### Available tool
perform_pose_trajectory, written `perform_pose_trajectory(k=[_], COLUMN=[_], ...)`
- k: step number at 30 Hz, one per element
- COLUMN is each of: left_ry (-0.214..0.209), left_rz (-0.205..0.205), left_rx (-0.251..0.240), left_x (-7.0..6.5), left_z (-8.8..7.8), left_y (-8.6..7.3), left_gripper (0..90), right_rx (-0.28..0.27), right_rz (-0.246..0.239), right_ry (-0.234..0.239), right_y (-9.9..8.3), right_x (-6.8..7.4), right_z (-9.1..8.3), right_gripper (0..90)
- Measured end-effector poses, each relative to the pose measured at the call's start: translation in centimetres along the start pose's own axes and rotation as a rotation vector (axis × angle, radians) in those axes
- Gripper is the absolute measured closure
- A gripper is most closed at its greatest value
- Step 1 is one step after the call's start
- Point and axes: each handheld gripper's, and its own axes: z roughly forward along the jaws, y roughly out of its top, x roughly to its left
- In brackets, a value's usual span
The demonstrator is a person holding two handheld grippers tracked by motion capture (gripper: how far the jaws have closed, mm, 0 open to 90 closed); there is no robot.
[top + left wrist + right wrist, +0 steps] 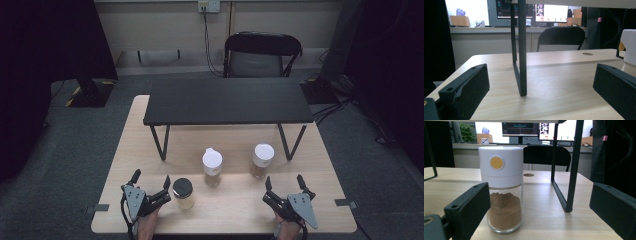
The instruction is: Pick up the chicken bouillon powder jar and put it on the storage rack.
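Work at its outset: your left gripper [151, 180] and right gripper [283, 182] rest on the desk [235, 210], jaws apart and empty, while the three jars [212, 167] stand untouched before the black shelf [227, 101], nothing moved yet.

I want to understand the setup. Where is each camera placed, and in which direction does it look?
High view: above the near edge, looking forward and down on table; left gripper, right gripper and hands show.
Left gripper view: low, between open jaws, facing shelf leg.
Right gripper view: low, facing white-lidded jar.
Shared: black chair.
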Motion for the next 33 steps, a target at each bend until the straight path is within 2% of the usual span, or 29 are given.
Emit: perform_pose_trajectory(k=[10, 15, 30, 33], left_ry=[0.009, 0.015, 0.03, 0.038], left_rz=[0.001, -0.003, -0.063, -0.078], left_rx=[0.001, 0.003, 0.042, 0.031], left_x=[0.0, 0.0, 0.7, 1.0], left_z=[0.0, 0.0, -0.3, -0.6], left_y=[0.0, 0.0, 0.8, 1.2], left_gripper=[0.0, 0.0, 0.0, 0.0], right_rx=[-0.016, -0.018, -0.016, -0.017], right_rz=[0.027, 0.025, 0.026, 0.025], right_ry=[0.006, 0.003, 0.0, 0.0], right_y=[-0.1, -0.1, -0.1, -0.1], right_x=[-0.3, -0.2, -0.2, -0.2], right_z=[-0.1, -0.2, -0.2, -0.2], right_gripper=[2.0, 1.0, 0.4, 0.3])
